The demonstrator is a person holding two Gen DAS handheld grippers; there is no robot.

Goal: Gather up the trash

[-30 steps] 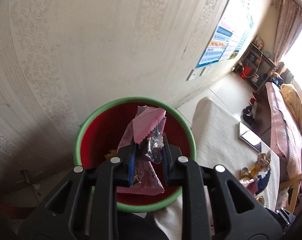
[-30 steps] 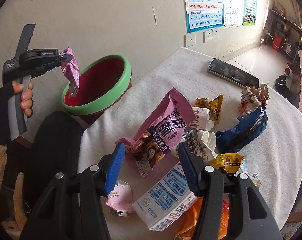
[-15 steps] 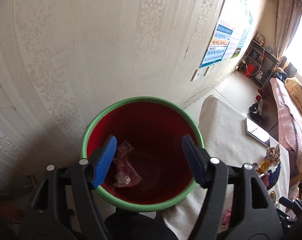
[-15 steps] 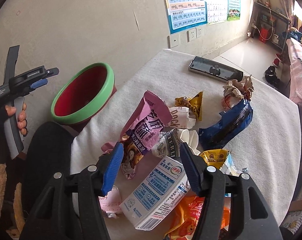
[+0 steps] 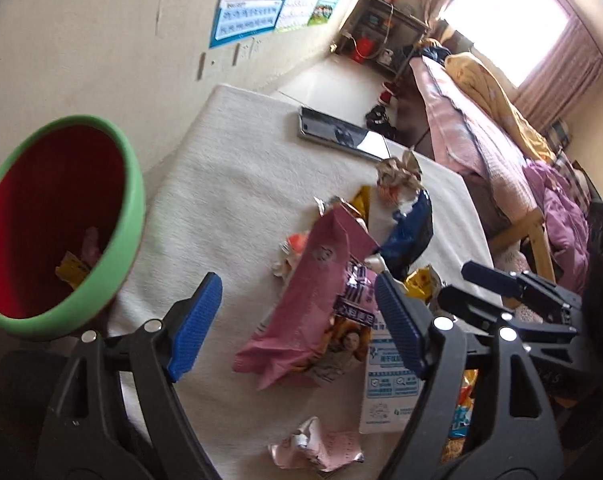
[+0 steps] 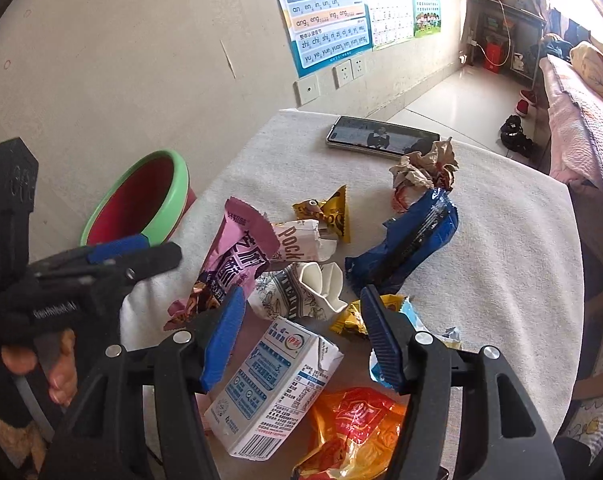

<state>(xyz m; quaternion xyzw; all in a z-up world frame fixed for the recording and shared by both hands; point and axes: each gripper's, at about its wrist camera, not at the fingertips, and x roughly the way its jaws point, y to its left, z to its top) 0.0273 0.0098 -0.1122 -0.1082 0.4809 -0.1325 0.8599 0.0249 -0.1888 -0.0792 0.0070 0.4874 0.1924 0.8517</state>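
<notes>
While your left gripper (image 5: 297,320) hangs over the white tablecloth (image 5: 229,184), its blue pads have just been spreading and stand wide apart with nothing pressed between them. Below that gap lies the pink snack bag (image 5: 321,280), its long axis running from 7 o'clock up to 1 o'clock in your left view, the crimped end toward 1 o'clock. From the right wrist the same bag (image 6: 237,256) leans from 7 to 1 o'clock, and its lower end is cut off behind your right gripper's left pad.

Your right gripper (image 6: 301,336) is also apart, clamped on nothing, and hovers above the white-and-blue milk carton (image 6: 273,384), whose long axis runs from 7 to 1 o'clock with the torn spout at 1 o'clock. The blue wrapper (image 6: 409,248) lies at 1 o'clock from it, pointing the same way.

The red bin with green rim (image 5: 133,200) sits at 9 o'clock in your left view, off the table edge; a yellow scrap and something pink inside are too blurred to name. The orange bag (image 6: 353,432) is partly cut off at 6 o'clock. Your hand (image 6: 61,376) on the left tool shows only its fingers.
</notes>
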